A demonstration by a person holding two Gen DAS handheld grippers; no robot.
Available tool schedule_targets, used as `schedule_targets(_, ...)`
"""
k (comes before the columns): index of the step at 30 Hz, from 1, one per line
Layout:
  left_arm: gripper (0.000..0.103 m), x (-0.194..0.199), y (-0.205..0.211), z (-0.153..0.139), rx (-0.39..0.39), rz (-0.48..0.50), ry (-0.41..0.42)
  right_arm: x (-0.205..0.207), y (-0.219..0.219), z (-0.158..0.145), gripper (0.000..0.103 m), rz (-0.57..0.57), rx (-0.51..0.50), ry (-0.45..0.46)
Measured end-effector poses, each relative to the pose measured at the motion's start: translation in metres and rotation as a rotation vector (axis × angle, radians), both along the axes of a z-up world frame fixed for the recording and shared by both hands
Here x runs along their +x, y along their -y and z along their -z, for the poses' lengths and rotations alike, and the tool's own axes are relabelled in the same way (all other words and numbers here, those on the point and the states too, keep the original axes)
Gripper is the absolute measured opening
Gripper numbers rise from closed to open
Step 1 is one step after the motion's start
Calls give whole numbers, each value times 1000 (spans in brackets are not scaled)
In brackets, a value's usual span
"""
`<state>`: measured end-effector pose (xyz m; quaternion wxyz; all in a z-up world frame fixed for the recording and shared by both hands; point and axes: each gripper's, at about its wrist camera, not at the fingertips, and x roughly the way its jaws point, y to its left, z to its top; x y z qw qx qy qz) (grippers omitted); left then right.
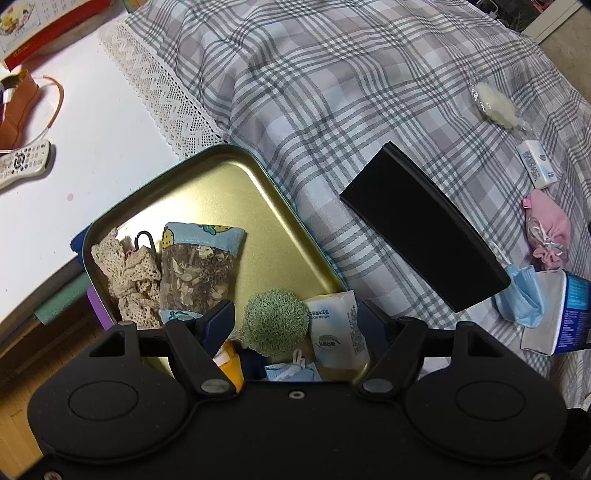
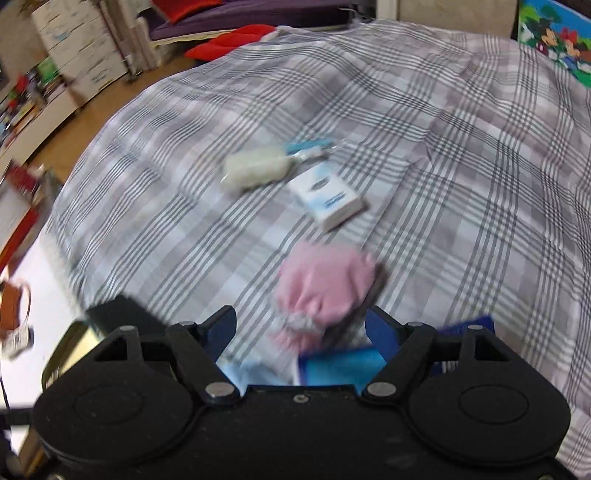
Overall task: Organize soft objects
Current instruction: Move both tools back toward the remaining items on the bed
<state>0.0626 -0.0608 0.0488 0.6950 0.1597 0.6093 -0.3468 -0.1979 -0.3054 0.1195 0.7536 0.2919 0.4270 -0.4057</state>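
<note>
Hovering right gripper [image 2: 300, 328] over plaid bed, jaws parted, empty | soft pink drawstring fabric pouch [image 2: 325, 286] just ahead between fingertips, long axis along the reach | left gripper [image 1: 295, 321] parted, empty over gold metal tray [image 1: 207, 192], farther.

I see a bed with a plaid sheet [image 1: 332, 74], lace trim [image 1: 162, 88] along its edge. White surface [image 1: 92, 166] beside it carries a remote control [image 1: 22, 164], a brown leather pouch [image 1: 16, 110] with an orange loop, and a red box [image 1: 44, 29] at the far corner. A flat black box [image 1: 424, 229] lies on the sheet. In the blurred right view: wood floor [image 2: 103, 99], white drawers [image 2: 74, 40], red cushions [image 2: 236, 40], a cartoon picture [image 2: 554, 40].
</note>
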Motion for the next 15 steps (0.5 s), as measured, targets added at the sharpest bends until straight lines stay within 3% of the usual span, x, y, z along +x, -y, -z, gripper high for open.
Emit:
schedule_targets(8,68,-15,15,-4,1,68,50,35,65,30,77,25,-29,-79)
schedule_targets(15,69,-23,25,-9,-18,107,79,65,102,57,77,11,10,-77)
